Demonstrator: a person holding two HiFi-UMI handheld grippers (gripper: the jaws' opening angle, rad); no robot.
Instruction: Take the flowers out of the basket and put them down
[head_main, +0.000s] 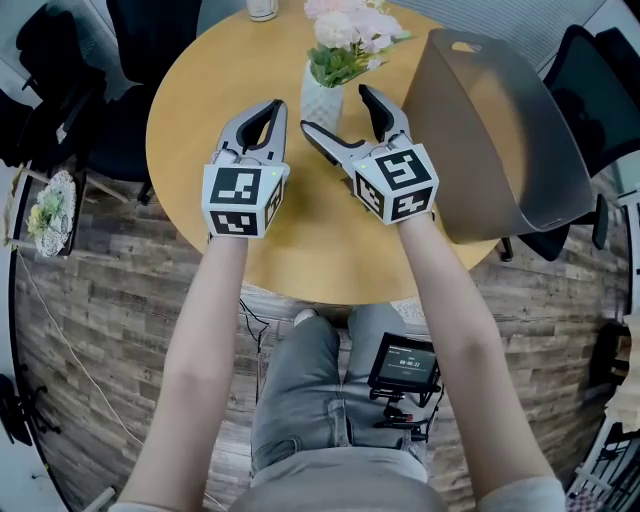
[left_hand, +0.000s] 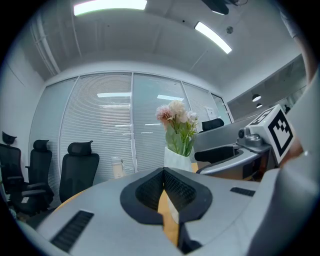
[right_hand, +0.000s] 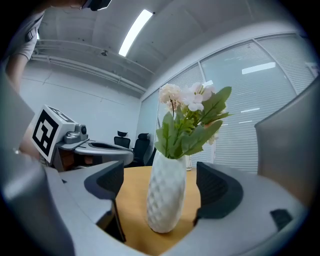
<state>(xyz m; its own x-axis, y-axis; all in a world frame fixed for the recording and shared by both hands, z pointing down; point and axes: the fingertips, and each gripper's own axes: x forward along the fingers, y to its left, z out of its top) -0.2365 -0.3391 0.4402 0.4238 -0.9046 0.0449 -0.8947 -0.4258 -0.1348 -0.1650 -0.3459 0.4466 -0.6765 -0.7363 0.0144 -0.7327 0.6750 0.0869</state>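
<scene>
My right gripper (right_hand: 160, 186) is standing wide open, its black ribbed pads (right_hand: 216, 187) sitting on either side of a white, diamond-textured ceramic vase (right_hand: 165, 192) with bare gaps between each pad and the vase, so I am not gripping anything. My left gripper (left_hand: 163, 173) is resting closed, its pads meeting at the tips with nothing between them. It is lying just to the left of the vase, pointing past it.

The vase is standing upright on the round, light wooden table (head_main: 200, 110) and is holding the bunch of pale pink and white flowers with green leaves (right_hand: 192, 100), which are rising above my right jaws. From the head view, both grippers are lying side by side on the tabletop, the left one (head_main: 272, 108) beside the vase (head_main: 322, 98) and the right one (head_main: 335, 108) reaching around its base, with the flowers (head_main: 345, 30) spreading towards the far edge.

To my right, a large grey curved plastic shell with a slot near its top edge (head_main: 500, 140) is leaning over the table's rim. I cannot tell whether this is the basket. A small clear cup (head_main: 262, 8) is standing at the far edge. Black office chairs (left_hand: 79, 170) are lining the blinds beyond.
</scene>
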